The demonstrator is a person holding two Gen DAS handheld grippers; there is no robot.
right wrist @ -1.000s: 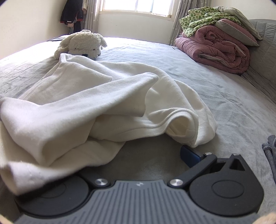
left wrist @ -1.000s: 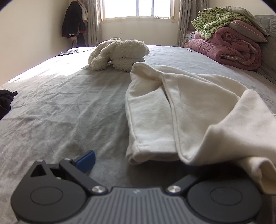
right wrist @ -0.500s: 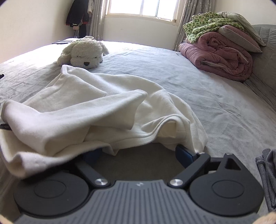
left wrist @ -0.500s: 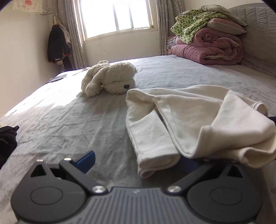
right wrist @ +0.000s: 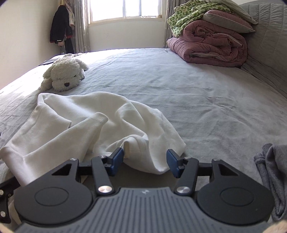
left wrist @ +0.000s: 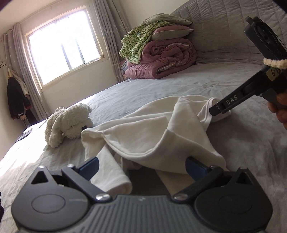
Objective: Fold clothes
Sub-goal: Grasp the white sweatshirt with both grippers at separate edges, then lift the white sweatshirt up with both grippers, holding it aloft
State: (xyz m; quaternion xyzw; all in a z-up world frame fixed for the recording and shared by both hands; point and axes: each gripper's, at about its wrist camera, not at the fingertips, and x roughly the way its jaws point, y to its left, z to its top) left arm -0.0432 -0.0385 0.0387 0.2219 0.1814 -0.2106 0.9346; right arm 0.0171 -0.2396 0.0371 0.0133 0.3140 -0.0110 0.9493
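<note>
Item: cream garment (right wrist: 86,125), long-sleeved top by the look of it, lying rumpled on the grey bed (right wrist: 197,100) just ahead of both my grippers, one cuffed sleeve (right wrist: 96,117) flopped across the body.

Handling, as I judge it: light, soft, limp knit; no stiffness, so it sags and drags wherever unsupported. Not fragile, not slippery; my blue pads should bite well on a doubled edge. Best hold: hem or seam edges, one corner per gripper, well apart, so the cloth hangs flat.

Right gripper (right wrist: 145,159): jaws closing, about half wide, a fold of the hem between them, pads not yet pressing.

Left gripper (left wrist: 141,167): jaws wide, cloth draped between and over them, nothing pinched.

Surface: bed sheet, grey, lightly creased, soft underneath; offers little to press against, so folds may spring.

Room: bright window (right wrist: 123,9) at the far wall, curtains, dark coat (right wrist: 60,25) hanging in the corner. White plush dog (right wrist: 64,75) beyond the garment, near but apart. Stacked maroon quilt (right wrist: 209,43) with green bedding by the headboard. Grey garment (right wrist: 270,172) at my right edge.
</note>
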